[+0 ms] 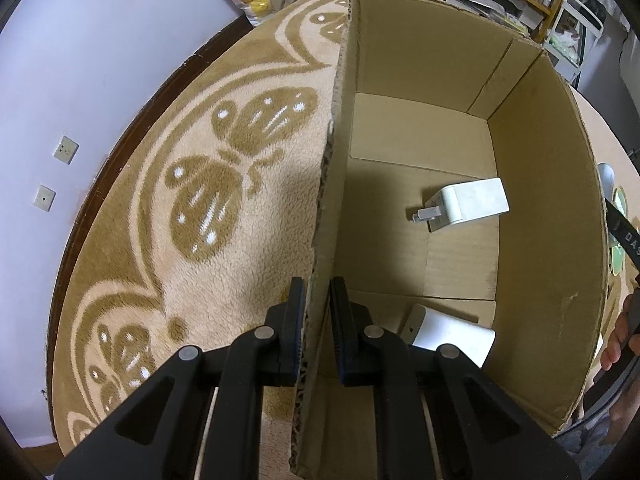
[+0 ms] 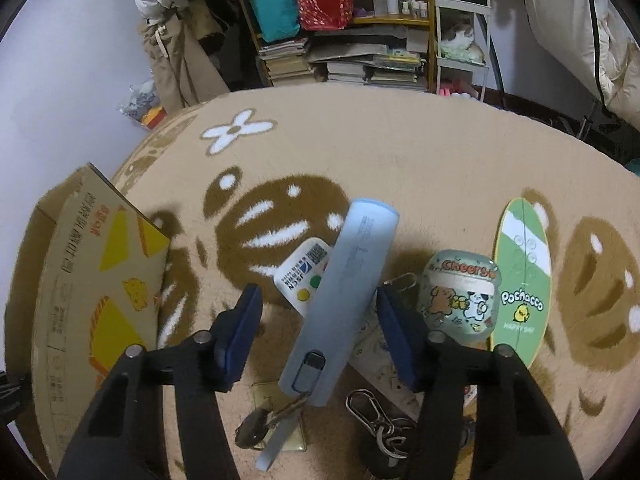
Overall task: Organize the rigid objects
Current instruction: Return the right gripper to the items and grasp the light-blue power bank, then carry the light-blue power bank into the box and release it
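Blue power bank [image 2: 347, 300] lies between right gripper [image 2: 318, 332] jaws.

I see an open brown cardboard box [image 1: 540, 200] upright on the carpet, two white plug adapters [image 1: 464, 202] lying on its floor. Outside, a long pale-blue plastic bar [image 2: 352, 280] lies tilted over a white card [image 2: 302, 276], beside a round cartoon-printed case [image 2: 460, 296] and green oval board [image 2: 522, 280].
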{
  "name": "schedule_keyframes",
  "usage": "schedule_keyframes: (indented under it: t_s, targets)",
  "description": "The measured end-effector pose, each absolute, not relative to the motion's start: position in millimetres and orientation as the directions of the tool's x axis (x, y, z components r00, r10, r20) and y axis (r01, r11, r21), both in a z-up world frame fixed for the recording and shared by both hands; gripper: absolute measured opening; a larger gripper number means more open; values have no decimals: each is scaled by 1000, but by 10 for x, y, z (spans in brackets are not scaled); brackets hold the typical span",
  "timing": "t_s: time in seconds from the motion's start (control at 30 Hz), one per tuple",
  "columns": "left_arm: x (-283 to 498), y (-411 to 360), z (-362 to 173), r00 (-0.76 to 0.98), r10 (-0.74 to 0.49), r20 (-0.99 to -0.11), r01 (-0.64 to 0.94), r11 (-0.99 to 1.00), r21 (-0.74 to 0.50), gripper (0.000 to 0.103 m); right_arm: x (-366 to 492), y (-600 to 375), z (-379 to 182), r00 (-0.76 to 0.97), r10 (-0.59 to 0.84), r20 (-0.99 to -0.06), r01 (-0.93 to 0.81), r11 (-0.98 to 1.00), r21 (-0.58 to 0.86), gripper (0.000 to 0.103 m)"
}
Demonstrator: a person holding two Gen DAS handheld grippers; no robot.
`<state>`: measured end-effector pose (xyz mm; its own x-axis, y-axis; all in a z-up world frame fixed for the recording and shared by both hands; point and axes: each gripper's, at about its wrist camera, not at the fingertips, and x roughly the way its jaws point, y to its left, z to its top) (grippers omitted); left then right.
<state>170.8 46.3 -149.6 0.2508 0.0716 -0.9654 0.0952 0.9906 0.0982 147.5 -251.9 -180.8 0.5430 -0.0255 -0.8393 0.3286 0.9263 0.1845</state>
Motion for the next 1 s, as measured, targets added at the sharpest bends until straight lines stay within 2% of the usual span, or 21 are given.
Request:
schedule_keyframes:
  t_s: [0.13,0.17,0.2,0.23,0.33,0.63,1.0]
  targets:
    - [1713,466,-1503,249,74,-966,96,990,101,13,1484,-2484,-1829,540,-58,-840,336,929,152,60]
    - [1716,463,-1502,249,74,-966,95,990,100,13,1476,-2472,-1822,540,-73,-839,336,932,134,55]
    - [1717,464,-1501,249,73,-966,96,990,100,13,1470,-2464,-1822,534,-98,-840,337,936,105,41]
    - [1717,465,-1500,248,73,-966,96,990,99,13,1459,-2471,-1820,531,-101,-841,332,938,97,36]
    - [1717,464,-1498,249,75,-966,96,990,102,13,1414,-2526,-1794,535,-83,-841,344,930,127,29]
    - [1714,460,-1510,249,80,-965,97,990,107,13,1297,-2575,-1692,562,-43,-826,363,910,199,29]
    - [1707,441,-1516,250,83,-965,97,989,110,13,1226,-2382,-1354,635,27,-772,293,917,272,29]
